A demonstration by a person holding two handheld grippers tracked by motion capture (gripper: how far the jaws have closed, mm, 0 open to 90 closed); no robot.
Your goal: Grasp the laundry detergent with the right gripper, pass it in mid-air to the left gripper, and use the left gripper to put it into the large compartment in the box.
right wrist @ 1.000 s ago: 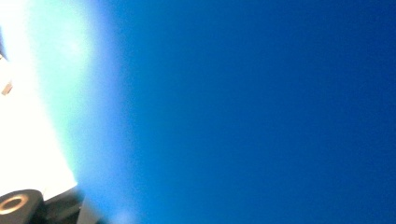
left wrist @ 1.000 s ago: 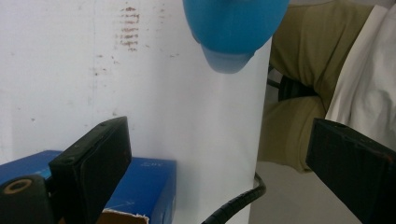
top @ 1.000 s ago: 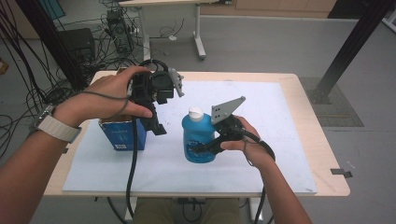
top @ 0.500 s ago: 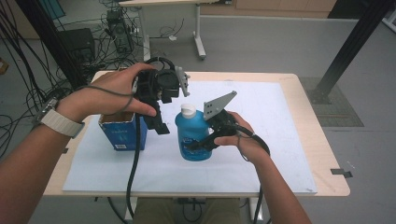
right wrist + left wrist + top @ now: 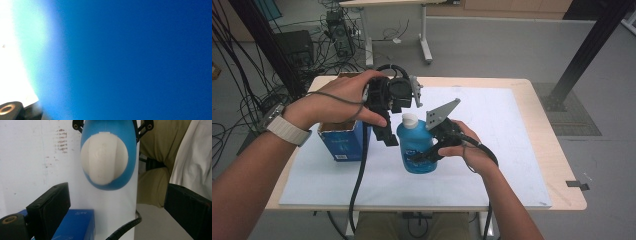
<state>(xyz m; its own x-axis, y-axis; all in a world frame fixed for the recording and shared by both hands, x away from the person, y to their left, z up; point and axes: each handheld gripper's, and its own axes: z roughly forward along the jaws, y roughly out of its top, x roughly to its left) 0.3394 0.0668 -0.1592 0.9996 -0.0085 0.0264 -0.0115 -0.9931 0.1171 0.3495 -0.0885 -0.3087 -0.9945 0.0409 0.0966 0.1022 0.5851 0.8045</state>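
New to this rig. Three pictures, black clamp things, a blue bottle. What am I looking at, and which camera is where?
No robot arm here: a person holds a two-jaw gripper in each hand at a table covered with a white sheet.

The high view looks down from above the person's side. The other two cameras ride on the grippers and look along their jaws.

On the sheet stand a blue bottle with a white cap and, beside it, a blue box.

The right gripper is shut on the bottle's body, so its own view is a blue blur. The left gripper is open above the bottle; its view looks straight down on the cap, which lies beyond its two jaws.
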